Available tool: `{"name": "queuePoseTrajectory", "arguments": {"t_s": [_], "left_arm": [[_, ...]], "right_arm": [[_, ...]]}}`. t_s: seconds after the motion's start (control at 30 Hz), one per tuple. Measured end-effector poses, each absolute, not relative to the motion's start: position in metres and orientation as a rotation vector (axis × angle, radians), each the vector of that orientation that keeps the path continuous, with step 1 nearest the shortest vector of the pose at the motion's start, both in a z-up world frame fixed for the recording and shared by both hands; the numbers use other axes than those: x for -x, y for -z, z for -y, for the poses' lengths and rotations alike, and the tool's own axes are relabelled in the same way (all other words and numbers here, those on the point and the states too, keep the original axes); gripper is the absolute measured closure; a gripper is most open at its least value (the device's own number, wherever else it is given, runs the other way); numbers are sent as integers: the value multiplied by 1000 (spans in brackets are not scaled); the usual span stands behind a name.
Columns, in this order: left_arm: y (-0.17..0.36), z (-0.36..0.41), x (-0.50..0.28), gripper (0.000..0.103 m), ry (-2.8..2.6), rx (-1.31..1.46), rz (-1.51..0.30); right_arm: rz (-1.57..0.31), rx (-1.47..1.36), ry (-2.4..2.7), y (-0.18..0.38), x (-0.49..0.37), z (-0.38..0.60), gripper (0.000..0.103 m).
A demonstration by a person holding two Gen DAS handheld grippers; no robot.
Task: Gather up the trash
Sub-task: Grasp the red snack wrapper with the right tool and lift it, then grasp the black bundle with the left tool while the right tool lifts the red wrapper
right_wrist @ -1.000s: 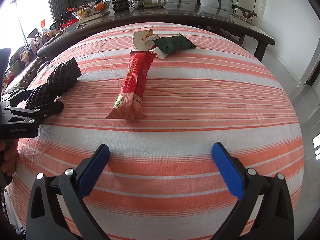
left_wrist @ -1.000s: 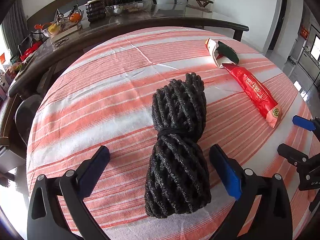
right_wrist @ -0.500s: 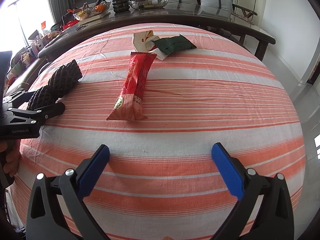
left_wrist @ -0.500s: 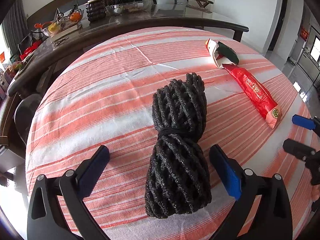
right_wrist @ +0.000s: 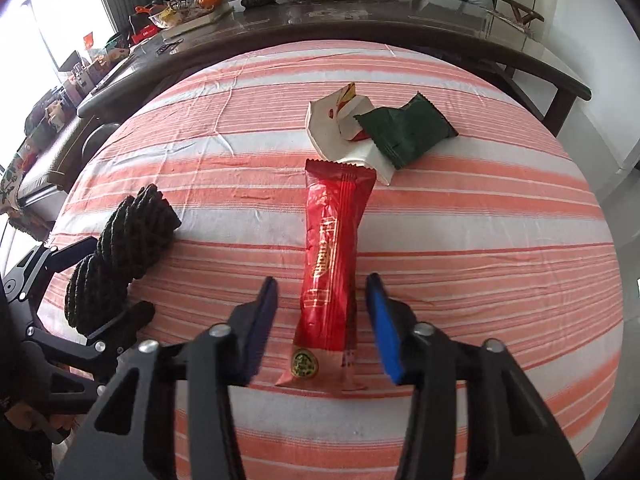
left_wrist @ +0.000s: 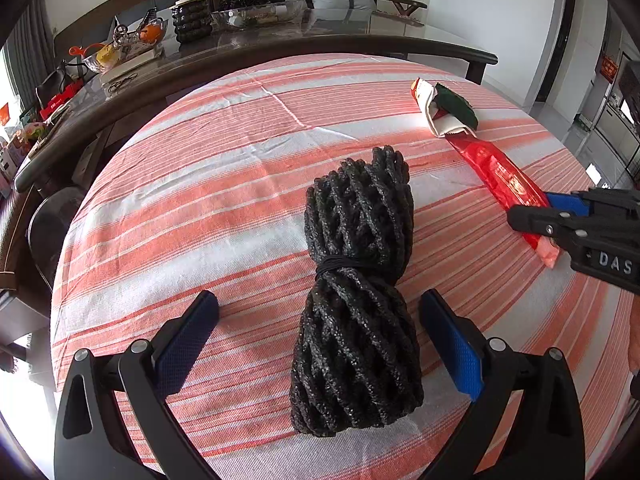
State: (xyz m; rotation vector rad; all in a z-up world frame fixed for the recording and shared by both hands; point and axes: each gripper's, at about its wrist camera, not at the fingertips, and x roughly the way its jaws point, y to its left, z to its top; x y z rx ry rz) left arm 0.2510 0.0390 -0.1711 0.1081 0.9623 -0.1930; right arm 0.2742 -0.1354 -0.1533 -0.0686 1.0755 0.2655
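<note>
A black foam-net bundle (left_wrist: 356, 312) tied in the middle lies on the striped tablecloth, between the open fingers of my left gripper (left_wrist: 318, 332); it also shows in the right wrist view (right_wrist: 116, 264). A long red snack wrapper (right_wrist: 328, 272) lies lengthwise between the half-closed fingers of my right gripper (right_wrist: 322, 312), which do not touch it. In the left wrist view the wrapper (left_wrist: 504, 176) runs under the right gripper (left_wrist: 544, 216). Beyond it lie a white torn carton (right_wrist: 340, 132) and a dark green packet (right_wrist: 404, 132).
The round table's striped cloth (right_wrist: 480, 240) curves away at all edges. Behind it stands a dark long table (left_wrist: 280, 40) with bowls, a plant pot and clutter. A dark chair (left_wrist: 52, 224) stands at the left.
My right gripper has moved forward and left over the red wrapper, straddling it, and its fingers have narrowed. My left gripper has stayed around the black bundle.
</note>
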Motion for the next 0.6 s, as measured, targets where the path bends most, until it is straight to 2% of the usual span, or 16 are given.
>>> {"name": "queuePoseTrajectory", "arguments": {"t_s": [0.37,0.43,0.47,0.5,0.6], "left_arm": [[170,-40,-250,5,220,-112,-967],[169,-42,-250,5,293,-131,-985],[167,-44,-251,5,334,-131,-998],[163,-46,-251,5,368,-122,-1007],[150,-48,-254,5,419,-127,-1006]], "right_arm": [[-1064,60,-297,154,-184,143,77],[-1069,36,-310,152,-178,148,67],[-1076,17,-325,151,-178,150,47],[-1078,4,-332,149,-179,154,36],[-1073,26,-332,140,-184,158,35]]}}
